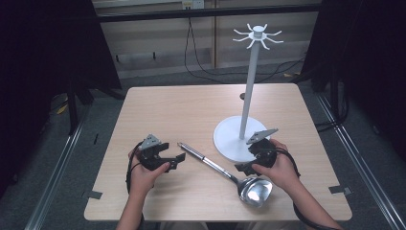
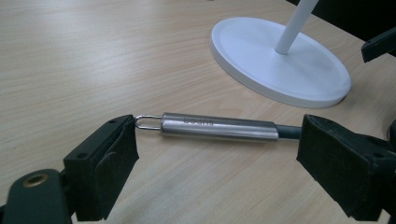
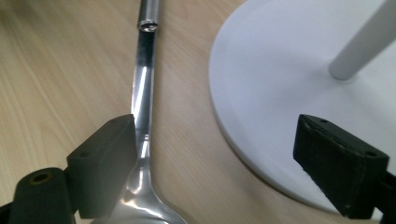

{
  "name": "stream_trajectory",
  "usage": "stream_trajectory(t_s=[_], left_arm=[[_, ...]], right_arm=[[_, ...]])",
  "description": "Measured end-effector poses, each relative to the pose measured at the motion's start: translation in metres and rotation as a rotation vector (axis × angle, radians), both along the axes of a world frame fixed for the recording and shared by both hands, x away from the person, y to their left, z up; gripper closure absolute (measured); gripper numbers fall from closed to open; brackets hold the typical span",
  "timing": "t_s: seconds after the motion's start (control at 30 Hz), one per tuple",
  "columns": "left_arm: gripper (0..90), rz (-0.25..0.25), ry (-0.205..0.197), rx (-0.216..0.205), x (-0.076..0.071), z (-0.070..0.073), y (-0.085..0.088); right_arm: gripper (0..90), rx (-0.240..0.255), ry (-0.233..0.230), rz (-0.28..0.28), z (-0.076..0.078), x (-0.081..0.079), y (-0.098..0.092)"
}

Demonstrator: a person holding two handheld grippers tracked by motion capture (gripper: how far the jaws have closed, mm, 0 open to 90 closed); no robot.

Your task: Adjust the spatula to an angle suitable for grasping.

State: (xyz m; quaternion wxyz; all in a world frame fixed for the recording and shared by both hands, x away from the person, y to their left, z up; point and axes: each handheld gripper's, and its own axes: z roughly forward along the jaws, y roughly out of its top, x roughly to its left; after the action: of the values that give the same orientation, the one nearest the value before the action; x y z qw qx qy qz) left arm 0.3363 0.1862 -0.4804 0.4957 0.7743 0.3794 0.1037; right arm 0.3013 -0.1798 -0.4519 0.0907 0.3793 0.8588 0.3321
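Note:
A steel ladle [image 1: 225,172] lies on the wooden table [image 1: 191,110], bowl near the front edge, handle pointing back left. Its tubular handle [image 2: 219,127] with a wire loop at the end lies crosswise between the jaws of my left gripper [image 2: 217,161], which is open and holds nothing. My right gripper [image 3: 215,163] is open too; its left jaw hangs over the ladle's flat neck [image 3: 142,93] and its right jaw over the white round base [image 3: 275,88] of the hook stand [image 1: 249,91]. In the high view the left gripper [image 1: 168,160] and the right gripper [image 1: 249,160] flank the ladle.
The white stand's pole rises to a ring of hooks [image 1: 257,36] above the table's back right. Cables run along the floor behind the table [image 1: 201,67]. Black tape marks sit on the front corners [image 1: 337,189].

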Motion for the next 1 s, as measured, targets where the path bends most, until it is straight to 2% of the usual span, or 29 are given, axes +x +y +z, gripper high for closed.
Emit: stream_trajectory(t_s=[0.27,0.43,0.5,0.6,0.73,0.87,0.9,0.93,0.97,1.0], left_arm=[[12.2,0.013,-0.001,-0.008,-0.002,0.000,0.006],[12.2,0.020,-0.001,-0.007,-0.003,0.000,0.010],[12.2,0.026,0.001,-0.011,-0.004,0.000,0.011],[12.2,0.030,0.001,-0.006,-0.005,0.000,0.014],[12.2,0.036,0.001,-0.005,-0.007,-0.001,0.016],[12.2,0.038,0.003,-0.002,-0.008,-0.001,0.017],[12.2,0.039,0.004,-0.001,-0.008,-0.002,0.017],[12.2,0.039,0.004,-0.001,-0.008,-0.002,0.017],[12.2,0.039,0.003,0.001,-0.008,-0.002,0.018],[12.2,0.042,0.004,0.002,-0.008,-0.002,0.018]], right_arm=[[16.1,-0.025,0.035,0.075,-0.003,0.001,0.029],[16.6,-0.032,0.043,0.102,-0.009,0.003,0.037],[18.8,-0.044,0.070,0.109,-0.013,0.004,0.042],[20.9,-0.047,0.086,0.123,-0.017,0.004,0.046],[26.7,-0.051,0.102,0.140,-0.020,0.004,0.052],[36.7,-0.047,0.118,0.146,-0.022,0.004,0.056],[40.3,-0.055,0.115,0.155,-0.023,0.005,0.057],[40.3,-0.055,0.115,0.155,-0.023,0.005,0.057],[47.1,-0.076,0.128,0.158,-0.025,0.005,0.059],[47.1,-0.076,0.128,0.158,-0.025,0.005,0.059]])
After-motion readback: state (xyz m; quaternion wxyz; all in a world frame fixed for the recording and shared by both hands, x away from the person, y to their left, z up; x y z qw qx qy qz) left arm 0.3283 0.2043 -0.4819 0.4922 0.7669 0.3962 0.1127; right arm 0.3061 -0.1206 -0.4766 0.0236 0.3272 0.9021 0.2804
